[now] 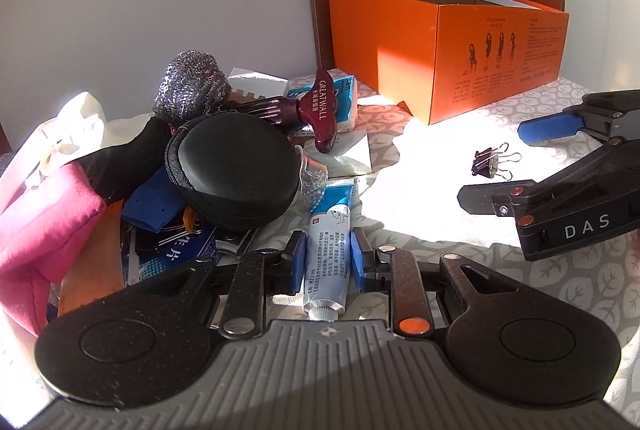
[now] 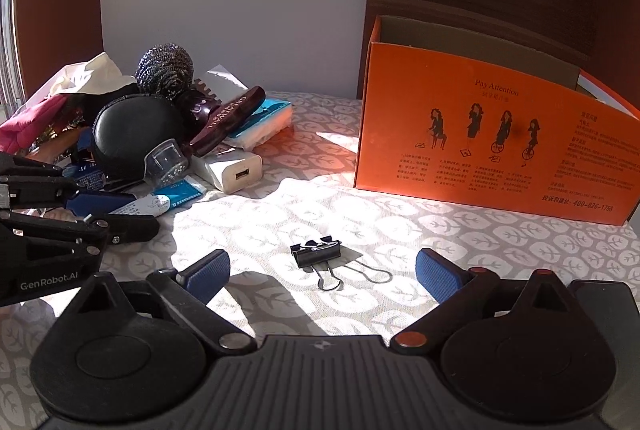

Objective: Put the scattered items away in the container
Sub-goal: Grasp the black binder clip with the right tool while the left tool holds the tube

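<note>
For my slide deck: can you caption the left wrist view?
Left gripper straddles a blue-and-white ointment tube beside the clutter pile, the open orange cardboard box waiting behind.

Orange box [image 2: 480, 134], leaf-patterned grey tablecloth [image 2: 280, 230]

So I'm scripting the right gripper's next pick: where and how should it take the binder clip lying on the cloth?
Grip the binder clip by its black body, coming straight down from above. The body stands proud of the tablecloth, while the wire handles lie flat and thin towards the camera. The right gripper already has its jaws wide open on either side, so lowering and closing should do it.
</note>
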Demonstrator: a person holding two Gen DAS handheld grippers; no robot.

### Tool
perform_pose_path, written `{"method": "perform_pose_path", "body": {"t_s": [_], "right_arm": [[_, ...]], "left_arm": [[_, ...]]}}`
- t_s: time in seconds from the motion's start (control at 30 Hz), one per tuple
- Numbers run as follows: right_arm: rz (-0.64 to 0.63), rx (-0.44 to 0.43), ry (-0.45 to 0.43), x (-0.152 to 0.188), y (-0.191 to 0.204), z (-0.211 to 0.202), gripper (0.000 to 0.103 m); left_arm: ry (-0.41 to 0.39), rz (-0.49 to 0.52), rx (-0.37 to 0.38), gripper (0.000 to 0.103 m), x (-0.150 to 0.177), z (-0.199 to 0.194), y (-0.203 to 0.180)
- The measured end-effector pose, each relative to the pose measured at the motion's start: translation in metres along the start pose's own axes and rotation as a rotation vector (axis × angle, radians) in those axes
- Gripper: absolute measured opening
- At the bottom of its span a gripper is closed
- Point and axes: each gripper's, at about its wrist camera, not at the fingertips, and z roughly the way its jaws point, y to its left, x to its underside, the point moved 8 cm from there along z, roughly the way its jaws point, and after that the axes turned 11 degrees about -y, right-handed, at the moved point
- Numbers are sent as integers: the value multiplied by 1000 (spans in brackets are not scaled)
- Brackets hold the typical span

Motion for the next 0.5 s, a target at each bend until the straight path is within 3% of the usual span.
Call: {"method": "perform_pose_path", "body": {"t_s": [0.03, 0.07, 0.13, 0.27, 0.5], "right_arm": [[-21, -13, 3, -1, 1, 3, 86], [-37, -26, 14, -1, 1, 6, 66], [-27, -67, 24, -1, -1, 10, 56], [21, -115, 20, -2, -5, 6, 25], [-31, -118, -28, -1, 6, -17, 25]], "left_arm": [[0, -4, 4, 25, 0, 0, 0], [0, -7, 9, 25, 0, -1, 1], [0, -11, 15, 25, 0, -1, 2], [0, -17, 21, 25, 0, -2, 3], [-14, -76, 80, 23, -1, -5, 13]]}}
